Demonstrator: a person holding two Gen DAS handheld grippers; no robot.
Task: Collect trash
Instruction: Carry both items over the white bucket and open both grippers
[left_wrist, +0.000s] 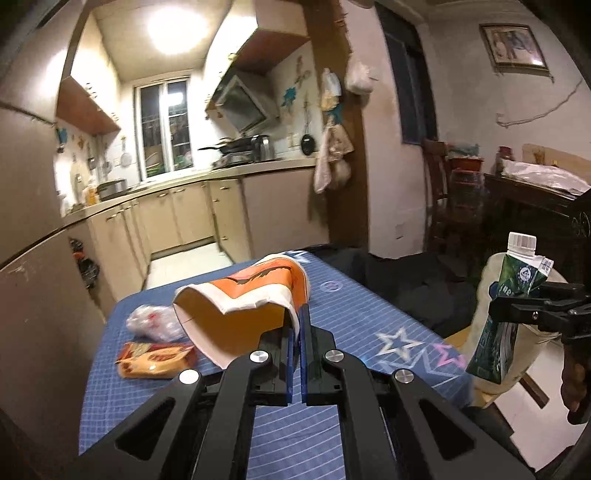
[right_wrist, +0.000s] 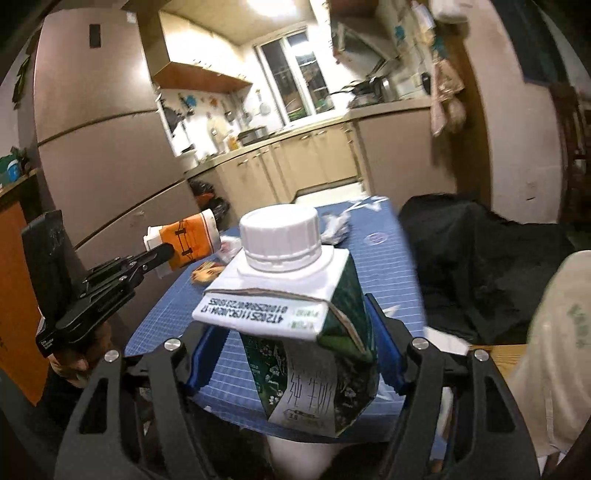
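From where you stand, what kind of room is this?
Most likely a home dining corner opening onto a small kitchen: a table in a blue cloth up close, then cream cabinets under a counter, a range hood and a tall fridge.

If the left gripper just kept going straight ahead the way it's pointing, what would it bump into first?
The left gripper is shut on a crushed orange paper cup, so that leads. Beyond it, probably nothing on the blue table; the line seems to pass over its far edge toward the kitchen cabinets, though depth is unclear.
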